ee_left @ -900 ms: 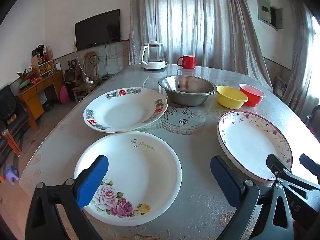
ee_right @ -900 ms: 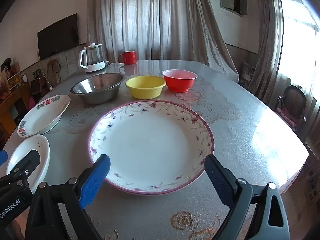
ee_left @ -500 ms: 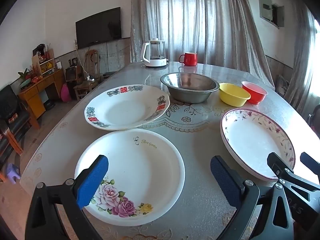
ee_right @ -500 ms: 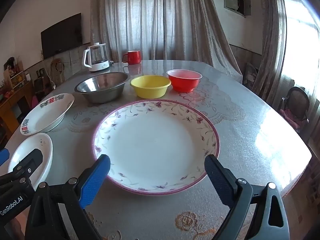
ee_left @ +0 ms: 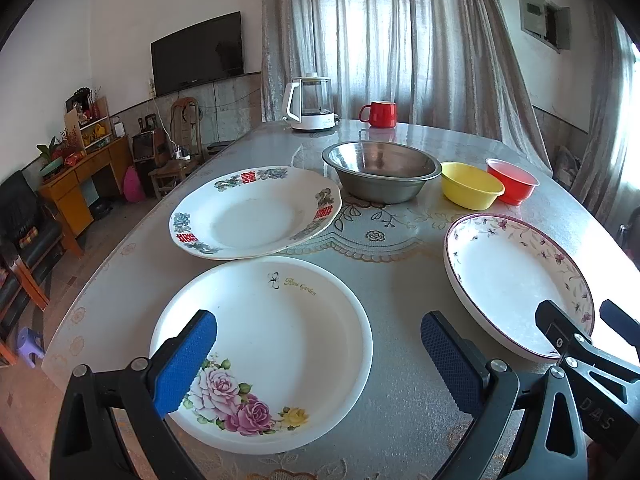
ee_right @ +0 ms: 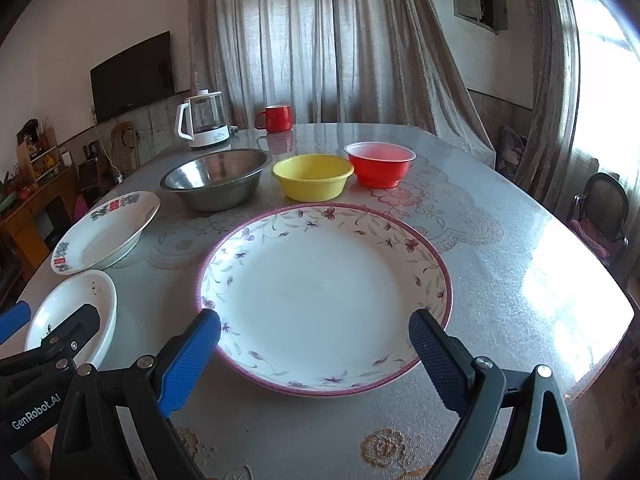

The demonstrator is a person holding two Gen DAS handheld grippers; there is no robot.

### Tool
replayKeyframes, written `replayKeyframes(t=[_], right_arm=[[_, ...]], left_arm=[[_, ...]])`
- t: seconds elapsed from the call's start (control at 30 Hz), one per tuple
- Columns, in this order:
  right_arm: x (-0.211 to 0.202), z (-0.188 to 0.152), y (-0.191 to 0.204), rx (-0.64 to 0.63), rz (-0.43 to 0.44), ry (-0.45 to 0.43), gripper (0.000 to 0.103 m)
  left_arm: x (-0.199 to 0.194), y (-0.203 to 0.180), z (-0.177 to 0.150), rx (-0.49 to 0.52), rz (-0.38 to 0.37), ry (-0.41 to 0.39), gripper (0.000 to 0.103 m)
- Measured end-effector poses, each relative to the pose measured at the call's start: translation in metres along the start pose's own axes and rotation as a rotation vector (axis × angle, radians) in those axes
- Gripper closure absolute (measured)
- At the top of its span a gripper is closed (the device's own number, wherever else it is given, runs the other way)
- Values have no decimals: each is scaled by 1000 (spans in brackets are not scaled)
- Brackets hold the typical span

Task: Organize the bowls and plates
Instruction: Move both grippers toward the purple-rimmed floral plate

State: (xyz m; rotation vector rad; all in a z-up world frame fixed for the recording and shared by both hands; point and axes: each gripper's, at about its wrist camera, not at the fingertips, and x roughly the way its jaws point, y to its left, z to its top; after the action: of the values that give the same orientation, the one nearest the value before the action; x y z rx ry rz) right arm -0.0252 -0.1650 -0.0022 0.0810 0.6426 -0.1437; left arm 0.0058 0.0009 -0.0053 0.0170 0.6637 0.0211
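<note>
My left gripper (ee_left: 318, 354) stands open above the near part of a white rose-printed plate (ee_left: 276, 332), holding nothing. Behind that lies a white plate with red characters (ee_left: 256, 212). My right gripper (ee_right: 314, 344) is open too, its blue pads astride the near rim of a large plate with a floral, pink-edged border (ee_right: 324, 292), not touching it. Further back sit a steel bowl (ee_right: 218, 178), a yellow bowl (ee_right: 313, 176) and a red bowl (ee_right: 380, 162) in a row. The floral plate (ee_left: 516, 280) also shows at the right of the left wrist view.
A white electric kettle (ee_left: 310, 102) and a red mug (ee_left: 379, 113) stand at the table's far end (ee_left: 440, 136). Chairs, a wooden cabinet and a wall television are off to the left; a dark chair (ee_right: 604, 208) is at the right. The table edge runs close below both grippers.
Both views have shifted a little: the plates and bowls sit slightly higher and further right in frame, so both grippers have tilted or drawn back slightly. Nothing on the table has moved.
</note>
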Motion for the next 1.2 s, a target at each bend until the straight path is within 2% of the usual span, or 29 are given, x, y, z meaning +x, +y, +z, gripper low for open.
replayKeyframes(t=[1.03,1.2], right_arm=[[7,2,-1,-30,-32,8,6],[10,1,-3,-21,-30,16,6]], left_arm=[[3,-10,1,37,-37,28,0],[6,-14,2,37,-78,44,0]])
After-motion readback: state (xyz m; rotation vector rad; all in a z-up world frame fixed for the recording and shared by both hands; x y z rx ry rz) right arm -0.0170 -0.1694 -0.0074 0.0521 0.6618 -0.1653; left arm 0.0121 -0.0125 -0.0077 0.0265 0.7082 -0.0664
